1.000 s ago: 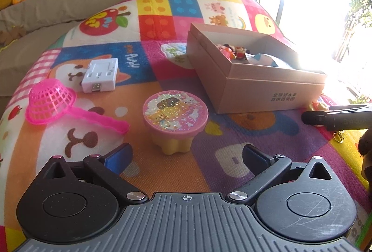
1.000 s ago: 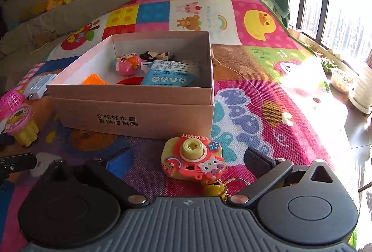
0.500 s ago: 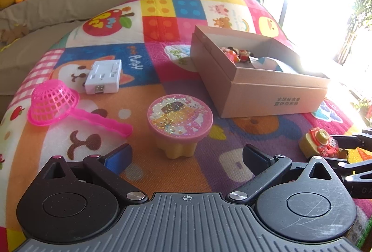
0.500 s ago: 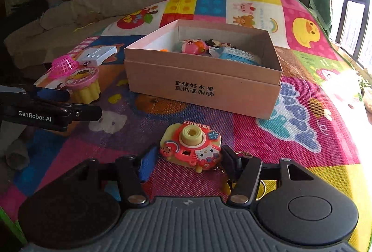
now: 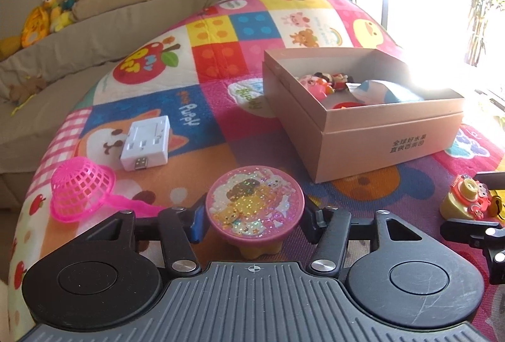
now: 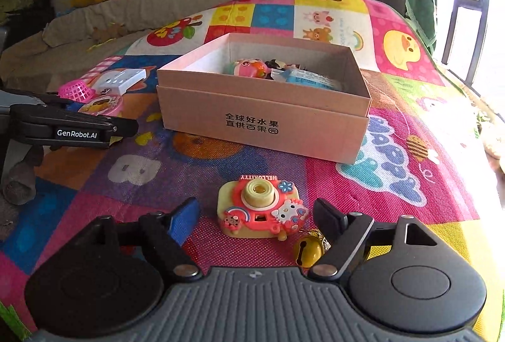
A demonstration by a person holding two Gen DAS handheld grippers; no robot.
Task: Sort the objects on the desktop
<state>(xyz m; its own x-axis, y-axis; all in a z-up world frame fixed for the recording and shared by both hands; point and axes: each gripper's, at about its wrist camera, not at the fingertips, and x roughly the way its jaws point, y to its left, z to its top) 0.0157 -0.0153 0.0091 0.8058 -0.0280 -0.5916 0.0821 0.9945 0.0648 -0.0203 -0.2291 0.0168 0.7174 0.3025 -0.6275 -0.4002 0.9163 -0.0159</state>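
The left claw is pinching the glittery pink toy by its lid while the open right claw is straddling the toy camera, whose dangling bell risks snagging a finger.

Mat: patchwork of bright squares w/ cartoon animals, apple, duck; pink, yellow, blue, red, purple. Box: pale pinkish-tan card, black printed characters on front. Round jar: pink glittery lid w/ cartoon figures, yellow base. Net scoop: hot pink mesh. Adapter: white. Toy camera: cream-yellow body, coral-red front, white cat, blue flower, w/ a gold bell.
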